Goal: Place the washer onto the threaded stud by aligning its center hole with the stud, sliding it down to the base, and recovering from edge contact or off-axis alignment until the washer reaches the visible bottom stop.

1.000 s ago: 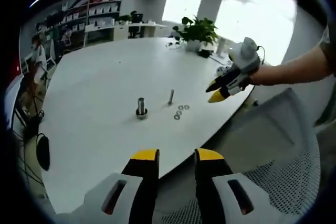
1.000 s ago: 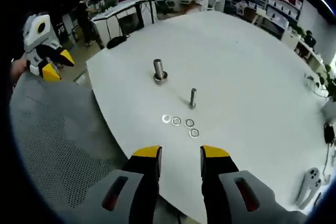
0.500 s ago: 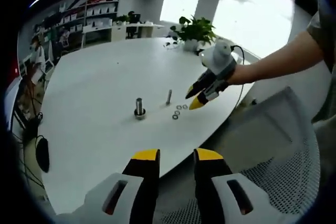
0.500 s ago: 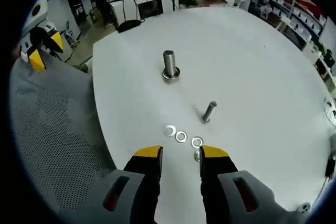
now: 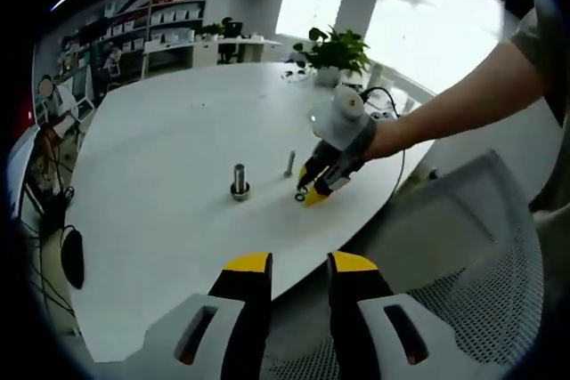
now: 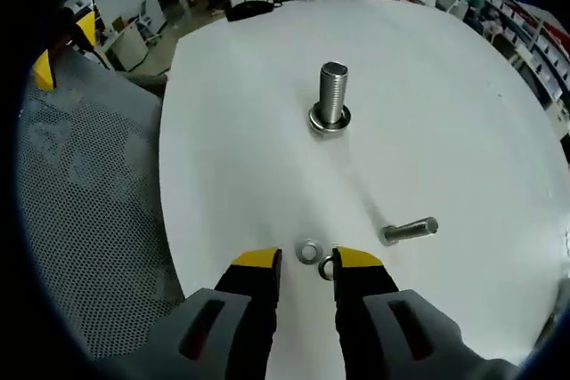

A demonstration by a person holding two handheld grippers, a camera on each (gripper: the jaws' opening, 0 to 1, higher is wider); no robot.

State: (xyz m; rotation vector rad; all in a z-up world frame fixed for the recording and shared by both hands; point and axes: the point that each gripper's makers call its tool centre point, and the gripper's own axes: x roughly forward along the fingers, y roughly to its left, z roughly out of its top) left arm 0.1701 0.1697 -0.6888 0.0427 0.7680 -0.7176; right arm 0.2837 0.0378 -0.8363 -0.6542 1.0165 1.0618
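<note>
Since a second before, the right gripper [image 6: 306, 262] had dropped from mid-air to the washers [image 6: 309, 251] lying flat on the bench [image 6: 240, 140], fingers apart and empty, one washer between their tips. Straight beyond stood the threaded stud [image 6: 331, 95], axis upright. Farther back, the left gripper [image 5: 298, 266] hung unclenched, holding nothing.

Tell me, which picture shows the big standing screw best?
The right gripper view: the big threaded stud stands large and near, threads and base ring clear. In the left gripper view the stud looks small and far off.
</note>
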